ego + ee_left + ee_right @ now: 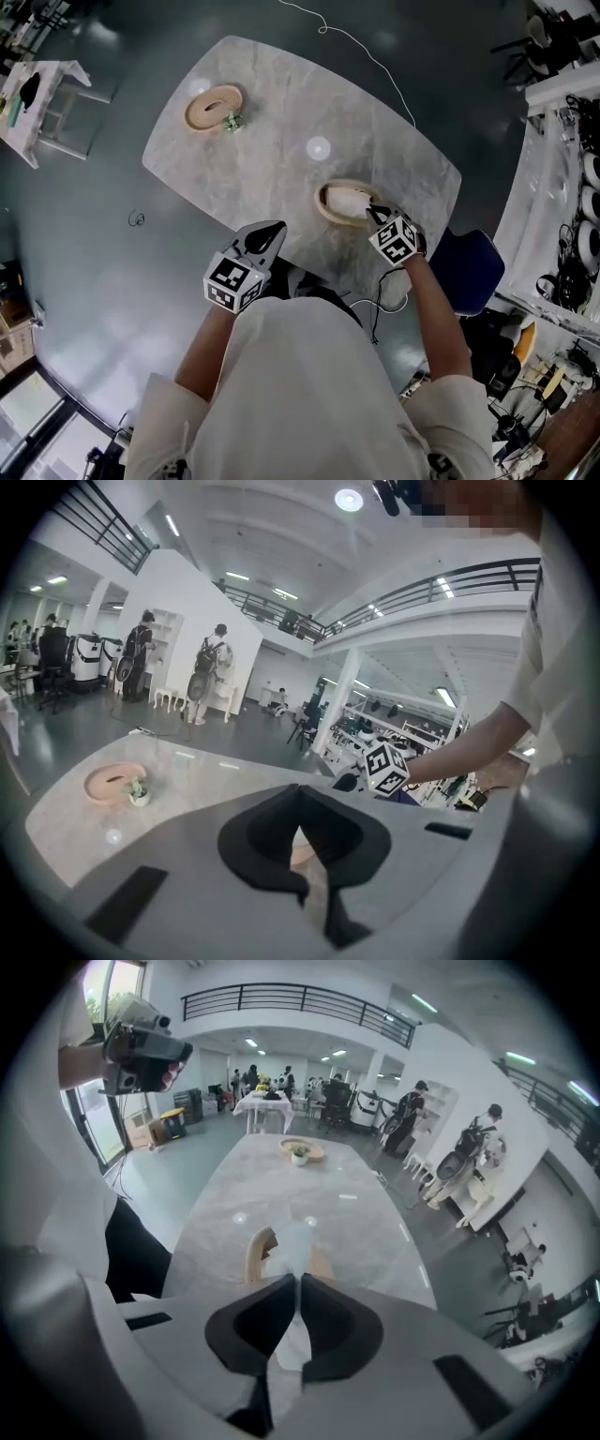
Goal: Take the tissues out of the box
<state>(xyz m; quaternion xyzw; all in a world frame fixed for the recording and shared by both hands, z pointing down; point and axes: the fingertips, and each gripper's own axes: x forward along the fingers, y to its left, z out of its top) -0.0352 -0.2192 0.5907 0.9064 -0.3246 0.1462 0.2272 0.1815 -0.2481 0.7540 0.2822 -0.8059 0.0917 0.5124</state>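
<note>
The tissue (349,199) (289,1241) is found standing out of the round wooden box (323,214) (255,1252), which sits on the near right part of the marble table (281,141). In the right gripper view the white sheet is seen drawn up into a peak from the box opening, with its lower part not yet clear of the box.

Progress is judged as early. One sheet is grasped and partly raised, but none is seen lying free on the table. How many sheets are left inside the box cannot be determined.

The right gripper (373,212) (296,1281) is held directly over the box. Its jaws are clenched together on the upper part of the tissue, with white paper visible both above and below the pinch.

The left gripper (270,231) (300,794) is held near the table's near edge, well apart from the box. Its jaws are brought together at the tips and nothing is gripped between them. Only the box's tan surface is glimpsed beyond the gap. The box is not steadied by it.

A second box (214,106) with a small green object (232,120) at its rim is noted at the table's far end, untouched.
</note>
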